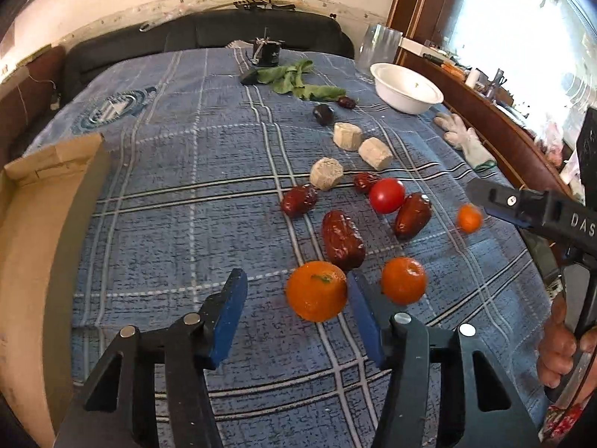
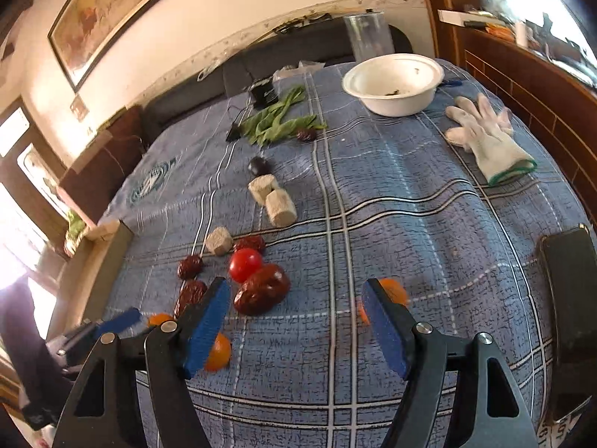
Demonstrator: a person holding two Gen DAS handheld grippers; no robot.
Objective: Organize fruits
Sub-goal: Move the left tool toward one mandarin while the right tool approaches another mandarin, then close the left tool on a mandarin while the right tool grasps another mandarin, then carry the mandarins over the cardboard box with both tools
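Three smooth round oranges on blue plaid cloth (image 1: 168, 186); nearest orange (image 1: 316, 291) between left gripper (image 1: 296, 298) pads, touching right pad only, jaws half-wide; right gripper (image 2: 296, 315) wide, small orange (image 2: 391, 291) behind right pad, no grip; wrinkled oblong date (image 1: 342, 239) long axis toward left gripper; glossy tomato (image 1: 387, 195) beyond.

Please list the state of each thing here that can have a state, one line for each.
left gripper: jaws open around the big orange, not pressing.
big orange: lying on the cloth.
right gripper: jaws open, nothing held.
white bowl: upright, some scraps inside.
glove: lying flat.
cardboard box: open.
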